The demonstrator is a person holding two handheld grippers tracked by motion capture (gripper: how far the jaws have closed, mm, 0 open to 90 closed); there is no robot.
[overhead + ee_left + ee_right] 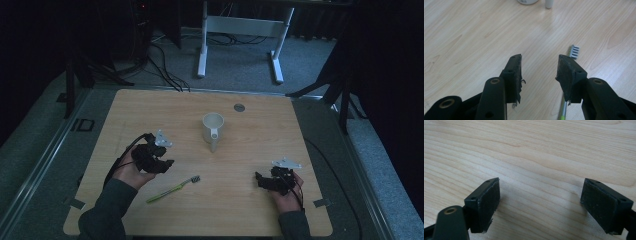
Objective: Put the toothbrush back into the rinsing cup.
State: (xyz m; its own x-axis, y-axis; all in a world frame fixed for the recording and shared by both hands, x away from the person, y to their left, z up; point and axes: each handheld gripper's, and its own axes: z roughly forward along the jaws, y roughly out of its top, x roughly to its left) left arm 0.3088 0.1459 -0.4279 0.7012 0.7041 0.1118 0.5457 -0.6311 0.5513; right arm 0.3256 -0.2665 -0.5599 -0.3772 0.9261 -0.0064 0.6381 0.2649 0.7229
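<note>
- No text, label, brand, number or sign can be read in any of the views
- The white mug (213, 126) carries no legible print
- The green toothbrush (172, 189) shows no readable brand on its handle
- The wooden table (150, 115) bears only its grain
</note>
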